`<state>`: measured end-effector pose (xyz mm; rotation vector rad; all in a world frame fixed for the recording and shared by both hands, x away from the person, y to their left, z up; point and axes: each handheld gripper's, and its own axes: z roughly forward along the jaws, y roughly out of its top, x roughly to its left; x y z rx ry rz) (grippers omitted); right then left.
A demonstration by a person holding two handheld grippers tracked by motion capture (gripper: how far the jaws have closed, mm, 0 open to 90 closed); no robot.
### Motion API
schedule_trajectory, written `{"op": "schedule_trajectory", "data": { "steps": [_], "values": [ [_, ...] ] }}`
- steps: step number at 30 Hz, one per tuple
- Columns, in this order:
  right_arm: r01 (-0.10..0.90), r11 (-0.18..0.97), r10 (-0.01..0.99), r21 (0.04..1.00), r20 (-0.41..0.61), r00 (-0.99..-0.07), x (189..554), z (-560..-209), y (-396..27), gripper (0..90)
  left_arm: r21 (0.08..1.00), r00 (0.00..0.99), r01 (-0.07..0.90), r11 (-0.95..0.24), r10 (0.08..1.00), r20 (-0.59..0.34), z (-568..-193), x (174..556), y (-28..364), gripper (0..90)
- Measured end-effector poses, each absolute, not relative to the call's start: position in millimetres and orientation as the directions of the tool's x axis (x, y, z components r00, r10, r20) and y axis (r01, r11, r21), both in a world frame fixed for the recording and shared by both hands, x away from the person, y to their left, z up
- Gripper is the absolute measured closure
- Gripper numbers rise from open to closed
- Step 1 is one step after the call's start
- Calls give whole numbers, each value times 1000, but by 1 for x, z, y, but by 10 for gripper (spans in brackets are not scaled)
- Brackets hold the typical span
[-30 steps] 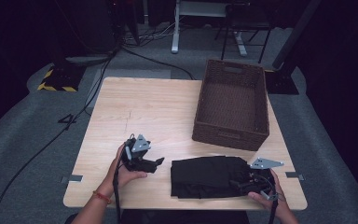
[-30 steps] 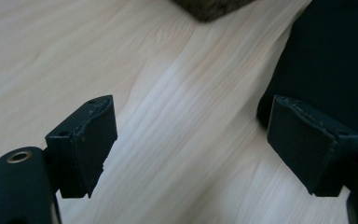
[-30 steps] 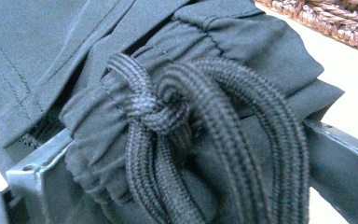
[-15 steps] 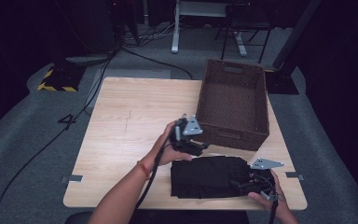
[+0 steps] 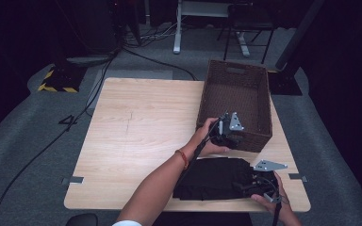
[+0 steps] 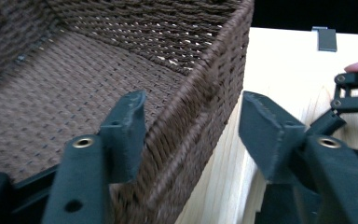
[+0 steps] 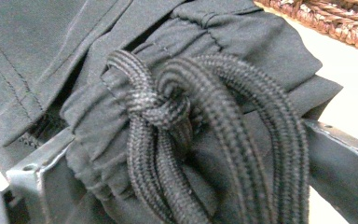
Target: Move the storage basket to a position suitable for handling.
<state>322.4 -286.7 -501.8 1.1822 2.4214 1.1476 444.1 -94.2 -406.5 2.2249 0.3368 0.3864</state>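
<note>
A brown woven basket (image 5: pixel 206 96) stands at the table's far right. My left gripper (image 5: pixel 230 137) is at the basket's near wall (image 6: pixel 200 121), one jaw inside it and one outside. Its jaws have just been closing; the outer pad (image 6: pixel 265 126) still stands off the weave, so the gripper is open. A folded black garment (image 5: pixel 212 179) lies at the table's near edge. My right gripper (image 5: pixel 257 182) is shut on the garment's right end, where the bunched cloth (image 7: pixel 51 46) and a knotted black drawstring (image 7: pixel 168 107) sit between the jaws (image 7: pixel 186 163).
The light wooden table (image 5: pixel 141 122) is bare to the left of the basket and garment. My left forearm reaches across the garment's left part. Cables, a desk frame and a chair stand on the grey floor beyond the table.
My left gripper moved from the table left of the garment up and right to the basket's near wall, and its jaws narrowed. The right gripper and the garment stayed put.
</note>
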Motion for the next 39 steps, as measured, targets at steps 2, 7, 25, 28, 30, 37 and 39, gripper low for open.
{"op": "schedule_trajectory", "data": {
  "steps": [2, 7, 25, 28, 30, 37, 39],
  "values": [
    [576, 375, 741, 726, 138, -657, 323, -502, -287, 17, 775, 916, 118, -620, 370, 157, -408, 449, -94, 570],
    [577, 374, 741, 726, 140, -657, 322, -502, -287, 17, 771, 934, 114, -627, 332, 132, -410, 458, -89, 629],
    [578, 372, 741, 726, 143, -656, 322, -502, -288, 17, 689, 934, 114, -716, 313, 170, -396, 471, 24, 550],
    [579, 372, 741, 726, 144, -656, 323, -502, -288, 16, 674, 925, 117, -729, 327, 194, -394, 471, 43, 523],
    [579, 372, 741, 726, 143, -656, 323, -502, -287, 16, 655, 924, 108, -748, 319, 212, -391, 472, 53, 513],
    [577, 372, 738, 727, 145, -659, 323, -502, -288, 15, 670, 926, 208, -712, 365, 101, -379, 476, 72, 349],
    [576, 374, 737, 727, 145, -661, 323, -502, -288, 14, 686, 928, 225, -692, 366, 66, -378, 471, 68, 299]
  ]
}}
